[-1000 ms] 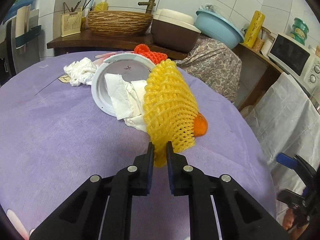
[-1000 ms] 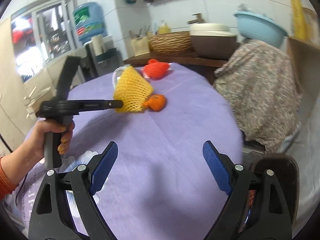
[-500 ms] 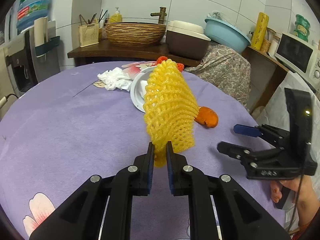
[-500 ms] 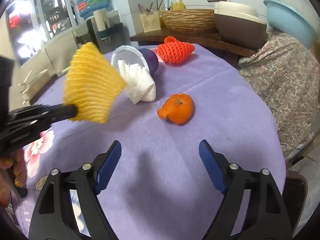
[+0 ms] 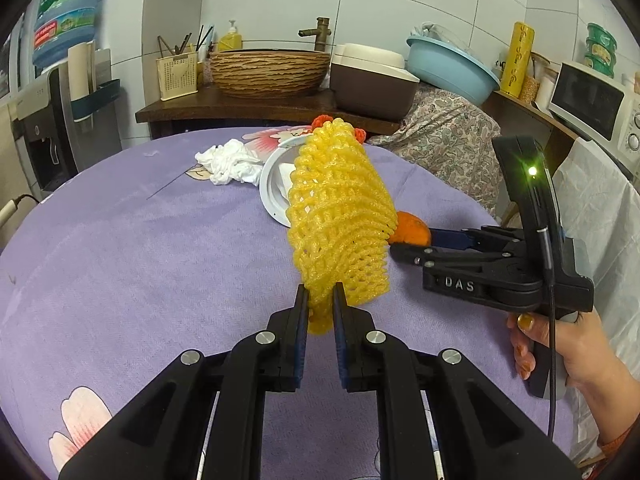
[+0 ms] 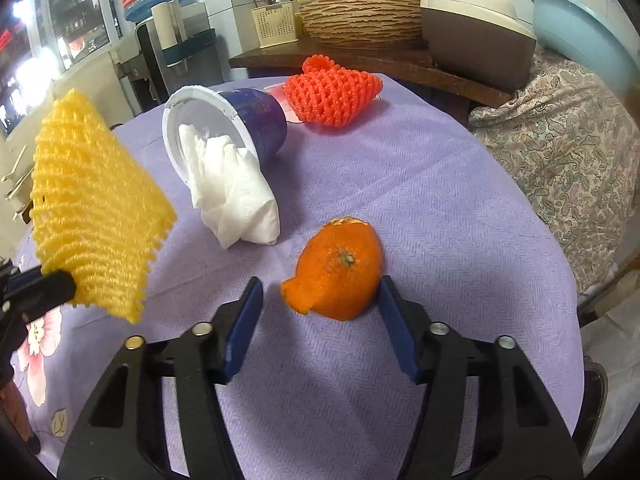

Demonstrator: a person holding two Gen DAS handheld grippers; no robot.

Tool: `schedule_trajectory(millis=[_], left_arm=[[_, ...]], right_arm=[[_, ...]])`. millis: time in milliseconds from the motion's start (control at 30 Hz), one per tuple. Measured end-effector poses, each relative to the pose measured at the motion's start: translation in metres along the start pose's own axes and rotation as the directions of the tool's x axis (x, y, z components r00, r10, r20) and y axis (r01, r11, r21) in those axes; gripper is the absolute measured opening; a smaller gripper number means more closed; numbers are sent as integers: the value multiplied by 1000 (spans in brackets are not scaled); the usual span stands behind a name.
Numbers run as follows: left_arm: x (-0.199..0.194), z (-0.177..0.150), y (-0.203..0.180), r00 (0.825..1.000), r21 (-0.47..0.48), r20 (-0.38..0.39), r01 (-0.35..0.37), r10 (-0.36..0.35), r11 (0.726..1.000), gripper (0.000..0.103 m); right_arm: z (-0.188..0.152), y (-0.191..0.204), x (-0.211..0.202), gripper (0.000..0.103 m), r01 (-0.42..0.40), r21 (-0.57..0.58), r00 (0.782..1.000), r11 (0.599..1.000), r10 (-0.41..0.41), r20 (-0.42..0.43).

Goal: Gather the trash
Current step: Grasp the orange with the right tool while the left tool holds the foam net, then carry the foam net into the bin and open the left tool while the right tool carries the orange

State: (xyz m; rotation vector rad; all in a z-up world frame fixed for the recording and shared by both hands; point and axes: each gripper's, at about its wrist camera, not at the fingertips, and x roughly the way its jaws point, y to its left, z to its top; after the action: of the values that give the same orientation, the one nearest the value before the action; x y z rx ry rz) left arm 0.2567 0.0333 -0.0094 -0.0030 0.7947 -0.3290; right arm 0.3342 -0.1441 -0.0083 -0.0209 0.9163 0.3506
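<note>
My left gripper (image 5: pixel 321 307) is clamped on the lower edge of the yellow foam net (image 5: pixel 340 216), and the net stands up off the purple tablecloth (image 5: pixel 140 264) in the air, fanning out wide above my fingers. From my right wrist view the same yellow foam net (image 6: pixel 94 216) hangs at the far left, pinched at its bottom corner by the dark tip of that left gripper.

My right gripper (image 6: pixel 318 312) is down at the near side of the orange peel (image 6: pixel 336 268), which lies on the cloth with its stem end up and a torn flap sticking out to the left. The jaws are closing with the peel between them: the right pad is at the peel's right edge, while the left pad still has a gap to the flap. In the left wrist view the right gripper (image 5: pixel 404 242) reaches in from the right, held by my hand (image 5: pixel 560 344), and only a bit of the orange peel (image 5: pixel 412 231) shows behind the net.

Farther back, a purple cup (image 6: pixel 240 120) lies on its side with its white mouth facing left and near, and a white tissue (image 6: pixel 234 196) spills out of it onto the cloth. Beyond it, to the right, a red foam net (image 6: pixel 332 92) lies flat. A second crumpled tissue (image 5: pixel 230 160) sits far left of the cup.
</note>
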Motion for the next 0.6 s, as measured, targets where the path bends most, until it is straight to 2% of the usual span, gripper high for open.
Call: schedule_trajectory(millis=[33, 167, 367, 600], left_arm=[[0, -1, 0, 1000, 0, -2, 1, -1, 1000, 13], [-2, -6, -4, 1000, 9, -3, -2, 2, 1000, 13], [-6, -9, -15, 1000, 21, -5, 10, -10, 1000, 13], [-18, -17, -48, 998, 67, -2, 62, -62, 996, 13]], right_arm=[[0, 0, 0, 39, 3, -3, 1000, 1000, -3, 3], [-3, -6, -5, 28, -21, 21, 1000, 1000, 21, 17], [-17, -19, -31, 26, -68, 67, 995, 995, 63, 71], [-56, -36, -84, 26, -105, 81, 984, 991, 92, 150]])
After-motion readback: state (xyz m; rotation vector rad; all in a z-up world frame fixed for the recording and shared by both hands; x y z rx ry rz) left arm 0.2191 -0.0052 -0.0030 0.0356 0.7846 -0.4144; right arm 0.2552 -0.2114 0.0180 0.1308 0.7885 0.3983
